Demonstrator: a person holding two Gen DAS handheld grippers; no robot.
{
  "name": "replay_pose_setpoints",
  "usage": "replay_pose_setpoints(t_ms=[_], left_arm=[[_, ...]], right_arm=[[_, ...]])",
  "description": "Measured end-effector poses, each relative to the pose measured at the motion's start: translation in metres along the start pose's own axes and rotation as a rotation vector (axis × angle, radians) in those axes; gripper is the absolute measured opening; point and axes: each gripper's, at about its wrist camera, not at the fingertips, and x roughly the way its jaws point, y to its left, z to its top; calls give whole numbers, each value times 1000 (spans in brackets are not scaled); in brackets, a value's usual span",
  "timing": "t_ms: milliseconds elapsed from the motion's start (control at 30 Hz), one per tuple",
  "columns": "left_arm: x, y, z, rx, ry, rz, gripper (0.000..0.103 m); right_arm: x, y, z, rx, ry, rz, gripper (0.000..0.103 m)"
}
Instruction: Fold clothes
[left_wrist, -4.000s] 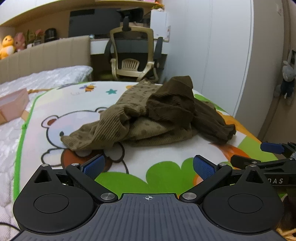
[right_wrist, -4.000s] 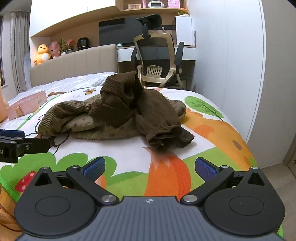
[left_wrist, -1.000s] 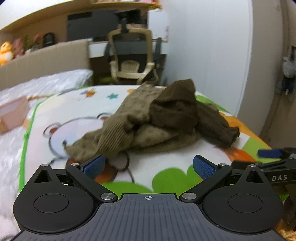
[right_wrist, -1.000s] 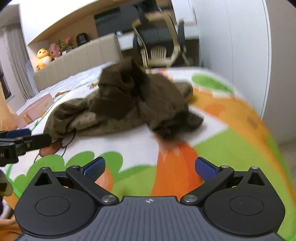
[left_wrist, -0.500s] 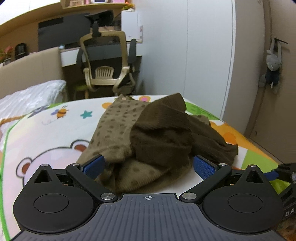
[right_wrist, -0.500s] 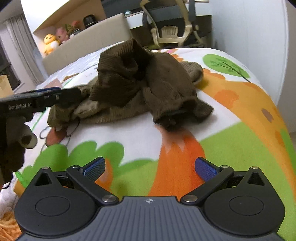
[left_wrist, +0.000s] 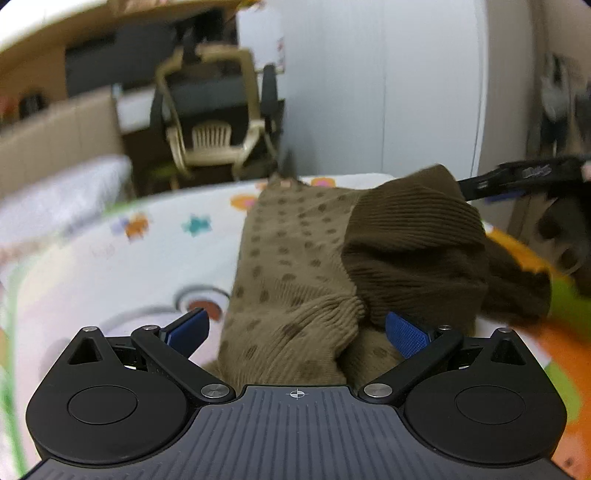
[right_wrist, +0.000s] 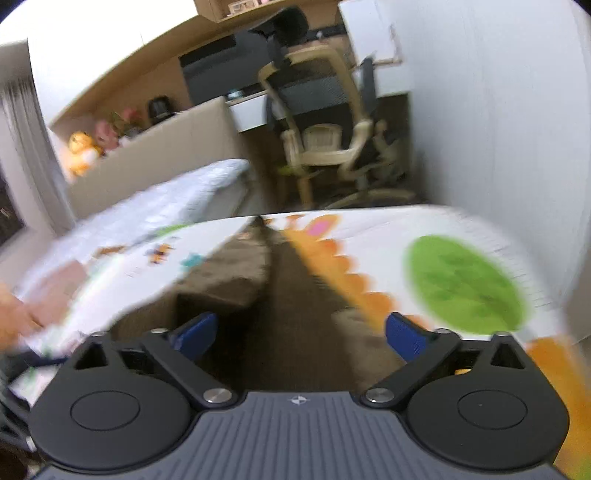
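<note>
A bed covered by a cartoon-printed mat in white, green and orange (left_wrist: 110, 258) carries the work. On the left of the left wrist view, the mat's bear and star prints lie bare toward the bed's left edge. At centre, a crumpled knit garment in olive with darker dots (left_wrist: 288, 266) lies heaped on the mat, joined to a dark brown ribbed knit portion (left_wrist: 413, 251) that bulges up on its right side. The left tool (left_wrist: 295, 326) stands released, its blue pads (left_wrist: 404, 334) spread wide with the olive cuff lying between them, the pads not pressing on the cloth. At the right edge of that view, the black finger of the right tool (left_wrist: 517, 175) reaches in level behind the peak of the brown portion; whether it touches the cloth cannot be told through the blur. In the right wrist view, heavily blurred, a hand (right_wrist: 14, 317) shows at the far left edge. The right tool (right_wrist: 297, 332) is also released; its jaws have just been closing slightly, with brown fabric (right_wrist: 280, 295) showing between and beneath the blue pads (right_wrist: 402, 336), no grip evident. To the right of it, the mat's green oval print lies near the bed's right edge. Behind the bed's far edge stands a beige-framed office chair (right_wrist: 325, 122).
</note>
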Motion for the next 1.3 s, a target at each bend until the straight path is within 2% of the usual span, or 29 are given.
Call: replay_pose_setpoints(t_ms=[100, 167, 233, 367, 500, 667, 767, 867, 1000, 1100, 1167, 1300], left_arm=[[15, 13, -5, -106, 69, -149, 103], [21, 12, -8, -116, 90, -174, 103], [20, 6, -12, -102, 92, -174, 103], [6, -10, -23, -70, 95, -211, 103], [-19, -35, -44, -2, 110, -254, 103], [-56, -54, -71, -28, 126, -319, 103], [-63, -56, -83, -63, 118, -280, 103], [-61, -57, -80, -113, 122, -237, 103], [-60, -63, -76, -132, 132, -188, 103], [-70, -71, -79, -78, 120, -152, 103], [-86, -76, -77, -20, 95, -121, 103], [-137, -99, -66, 168, -62, -77, 103]], right_arm=[[33, 6, -5, 56, 96, 112, 93], [46, 12, -15, 63, 167, 156, 94], [45, 19, -24, 18, 177, 151, 94], [18, 18, -41, 19, 222, 169, 94], [-29, 15, -69, 54, 255, 202, 94], [-83, 15, -110, 90, 221, 243, 95], [-89, 11, -117, 132, 182, 251, 97], [-87, 9, -118, 176, 153, 255, 103], [-88, 10, -119, 168, 134, 238, 103], [-95, 8, -120, 162, 112, 226, 103], [-109, 1, -114, 173, 61, 215, 103], [-140, -18, -99, 172, -83, 173, 103]])
